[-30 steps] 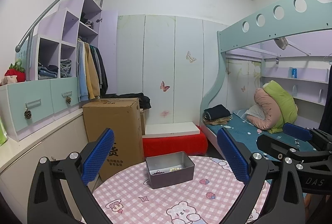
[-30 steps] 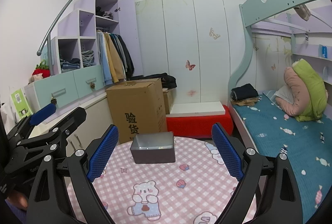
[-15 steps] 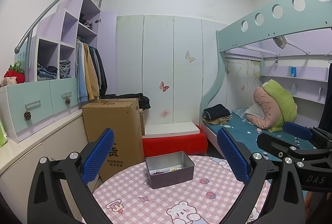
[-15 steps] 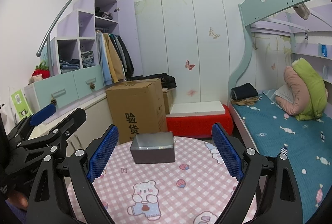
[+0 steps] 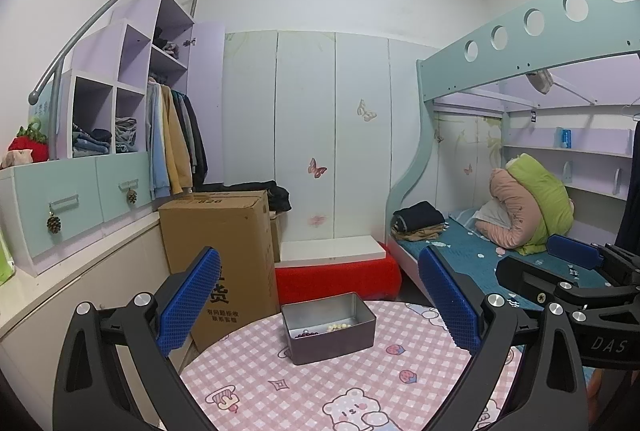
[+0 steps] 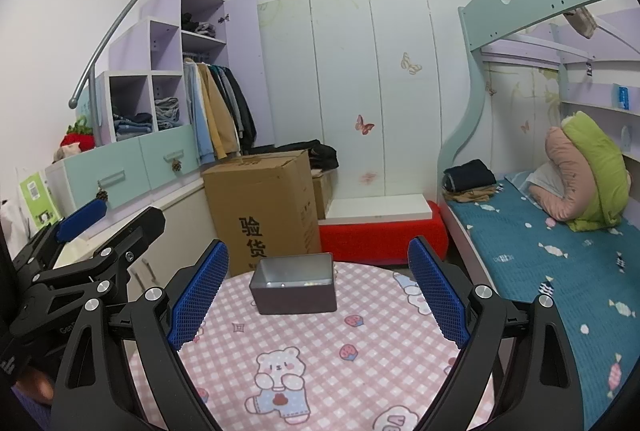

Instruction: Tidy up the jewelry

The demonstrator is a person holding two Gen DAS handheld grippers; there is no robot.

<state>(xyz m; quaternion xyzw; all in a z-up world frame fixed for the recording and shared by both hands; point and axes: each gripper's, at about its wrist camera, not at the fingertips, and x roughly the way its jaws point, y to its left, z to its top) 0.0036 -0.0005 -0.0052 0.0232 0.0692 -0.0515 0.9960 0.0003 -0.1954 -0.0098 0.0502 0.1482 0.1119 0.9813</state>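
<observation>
Presently we list: one grey metal tin [image 5: 329,327], lidless, at the far side of our round table with its pink checked cloth [image 6: 320,343]; inside, dark red beads [image 5: 305,332] and pale beads [image 5: 339,326] (their kind too small to tell). Left gripper [image 5: 320,305]: blue pads spread wide, empty, above the cloth. Right gripper [image 6: 318,293]: likewise apart, empty. Beyond: cardboard box [image 5: 224,243], bunk bed [image 6: 560,251].

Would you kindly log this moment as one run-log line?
left tool: open, empty | right tool: open, empty | tin: on table, dark and pale beads inside | stage: no grasp
</observation>
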